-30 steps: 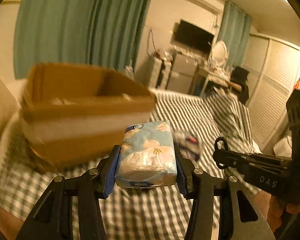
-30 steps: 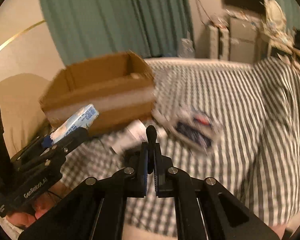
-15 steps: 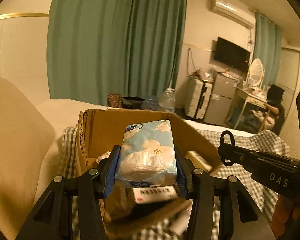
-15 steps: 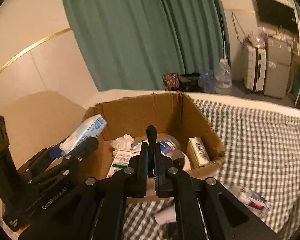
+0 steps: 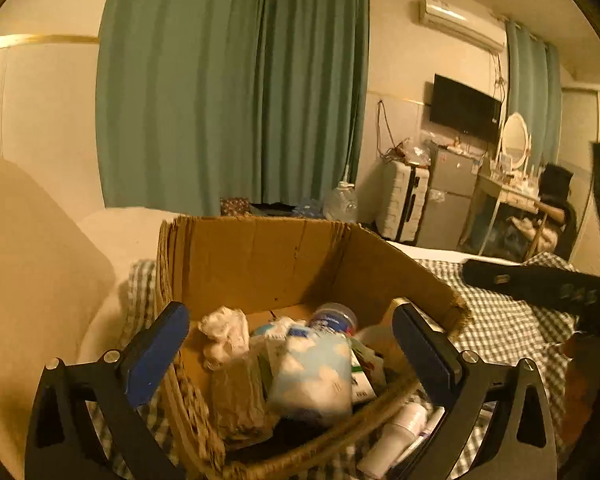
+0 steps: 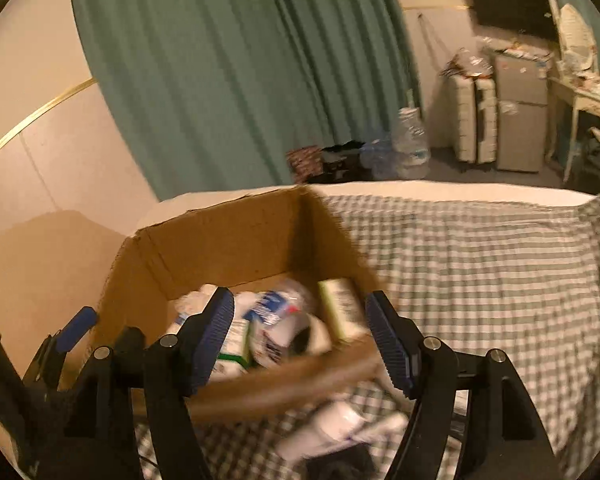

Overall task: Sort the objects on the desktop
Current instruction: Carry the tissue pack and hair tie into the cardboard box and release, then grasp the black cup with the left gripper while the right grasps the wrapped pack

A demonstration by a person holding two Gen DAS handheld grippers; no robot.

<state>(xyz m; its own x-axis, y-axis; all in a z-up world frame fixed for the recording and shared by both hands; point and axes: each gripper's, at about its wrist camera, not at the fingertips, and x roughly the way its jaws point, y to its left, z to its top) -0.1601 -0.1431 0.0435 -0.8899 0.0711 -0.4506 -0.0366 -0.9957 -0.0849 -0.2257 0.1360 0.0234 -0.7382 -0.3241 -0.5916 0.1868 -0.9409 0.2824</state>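
Tissue pack (image 5: 312,376) dropped, both tongs apart.

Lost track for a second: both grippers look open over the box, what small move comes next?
Probably lift the left gripper clear: its jaws are open, and the tissue pack lies inside the cardboard box. White cups lie outside it.

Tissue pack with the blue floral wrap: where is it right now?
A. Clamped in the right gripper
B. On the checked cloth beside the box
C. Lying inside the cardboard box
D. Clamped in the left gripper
C. The tissue pack lies among the items in the cardboard box, and the left gripper stands wide open around nothing.
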